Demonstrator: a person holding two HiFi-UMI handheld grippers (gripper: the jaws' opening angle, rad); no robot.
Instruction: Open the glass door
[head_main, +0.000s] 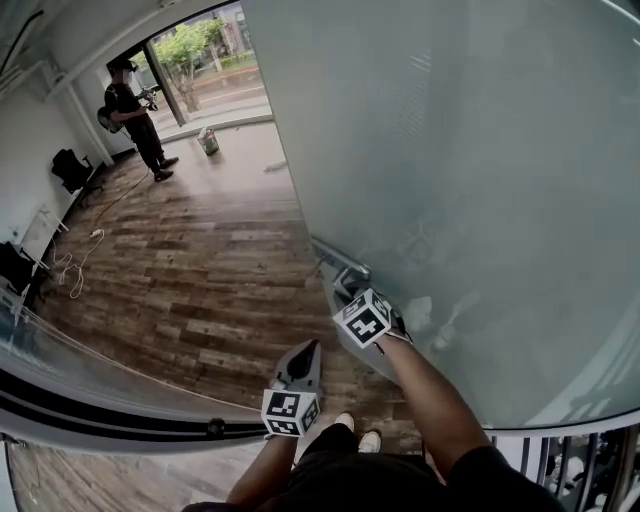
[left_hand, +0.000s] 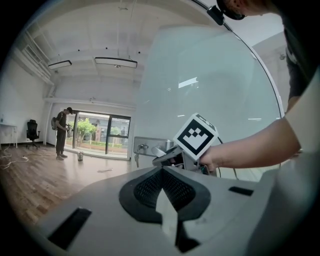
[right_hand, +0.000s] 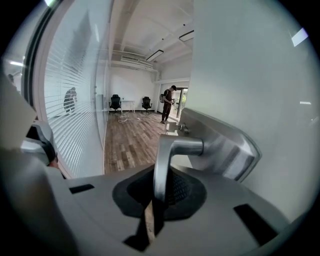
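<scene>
My right claw (head_main: 348, 283) was pinched shut on the silver metal lever handle (right_hand: 166, 159) of the tall frosted glass door (head_main: 470, 170). In the right gripper view the lever ran down btwn the jaws w/ pads tight on both sides, and its neck bent over to the brushed steel lock plate (right_hand: 227, 147) fixed on the glass. The black-and-white marker cube (head_main: 363, 318) on that claw sat just beside the pane, my forearm behind it. My left claw (left_hand: 163, 186) had its jaws pressed together w/ nothing btwn them. In the head view it hung below and left of the right one, apart from the door and over the brown wood plank floor (head_main: 190, 290), pointing toward the handle side. The door filled the right of the head view, its free edge bordering open floor. In the right gripper view a gap showed btwn that edge and a glass wall w/ horizontal blind stripes (right_hand: 75, 100) on the left. Far down the room a person in dark clothes (head_main: 135, 115) stood by the big windows, well apart from me. Two black office chairs (right_hand: 115, 102) stood at the white back wall, and a pale cable (head_main: 70, 265) lay looped on the floor.
</scene>
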